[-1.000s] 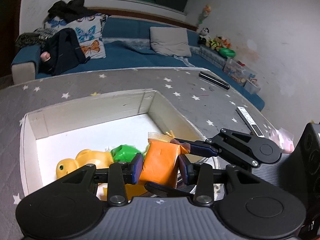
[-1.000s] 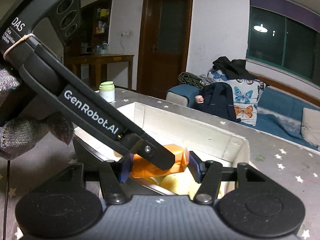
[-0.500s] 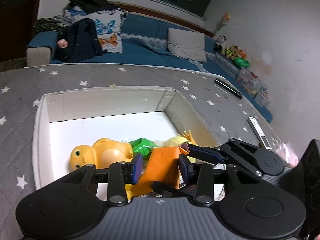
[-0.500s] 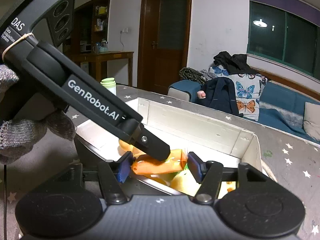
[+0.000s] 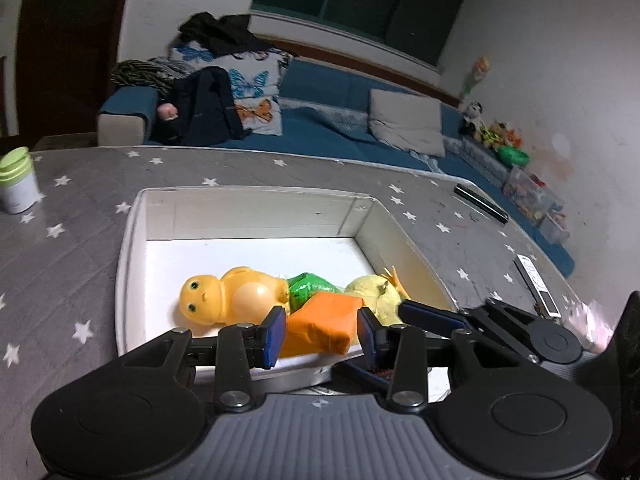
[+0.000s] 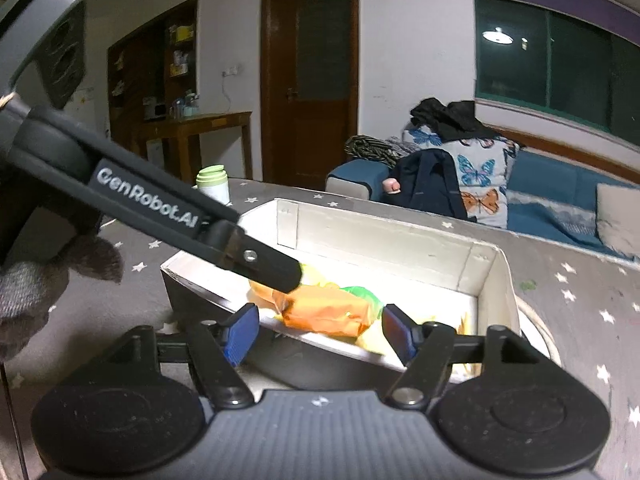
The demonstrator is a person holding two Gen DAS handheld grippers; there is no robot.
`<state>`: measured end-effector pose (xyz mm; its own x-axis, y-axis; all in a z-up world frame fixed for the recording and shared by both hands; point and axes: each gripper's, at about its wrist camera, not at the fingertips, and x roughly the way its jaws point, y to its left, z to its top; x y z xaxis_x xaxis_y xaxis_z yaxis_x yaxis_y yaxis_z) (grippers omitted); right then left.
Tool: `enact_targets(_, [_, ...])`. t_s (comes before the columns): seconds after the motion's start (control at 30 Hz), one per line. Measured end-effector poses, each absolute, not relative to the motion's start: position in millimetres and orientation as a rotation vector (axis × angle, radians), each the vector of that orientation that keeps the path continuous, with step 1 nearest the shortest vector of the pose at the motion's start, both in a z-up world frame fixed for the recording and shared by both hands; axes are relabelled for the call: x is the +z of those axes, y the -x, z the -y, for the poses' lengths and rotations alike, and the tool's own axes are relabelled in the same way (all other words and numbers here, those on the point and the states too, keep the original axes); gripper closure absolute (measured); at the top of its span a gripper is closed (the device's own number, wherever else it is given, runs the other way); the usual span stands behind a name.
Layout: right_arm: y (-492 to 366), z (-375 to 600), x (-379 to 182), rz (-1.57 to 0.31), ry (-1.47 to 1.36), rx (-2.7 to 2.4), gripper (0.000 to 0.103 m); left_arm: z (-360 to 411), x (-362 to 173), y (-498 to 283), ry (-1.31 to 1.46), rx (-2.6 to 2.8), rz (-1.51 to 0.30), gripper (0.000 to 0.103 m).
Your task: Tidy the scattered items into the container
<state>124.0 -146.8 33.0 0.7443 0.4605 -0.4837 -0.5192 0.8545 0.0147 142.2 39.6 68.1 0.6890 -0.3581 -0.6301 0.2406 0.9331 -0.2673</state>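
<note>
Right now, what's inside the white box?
In the white box: a yellow duck toy, a green bag, a pale yellow plush and an orange packet between the left tongs. Whatever lies beneath them is covered.

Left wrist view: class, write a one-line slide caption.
Left gripper open around orange packet in white box, beside yellow toy.

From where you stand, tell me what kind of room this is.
Most likely a home living room: a blue sofa with butterfly cushions, stuffed toys along the wall, and a wooden door.
</note>
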Motion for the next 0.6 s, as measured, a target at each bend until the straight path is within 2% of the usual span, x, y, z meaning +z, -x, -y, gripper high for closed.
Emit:
enact_targets(0.5, [-110.6,146.5,36.5,-0.512,0.091,0.537,0.028,-61.9,62.8,-94.7,0.237,-0.183,-0.71,0.061])
enact_targets(0.6, [-105.1,151.4,33.2,-0.528,0.073,0.509,0.02,-57.9,60.2,-85.5,0.208,-0.144,-0.698,0.061])
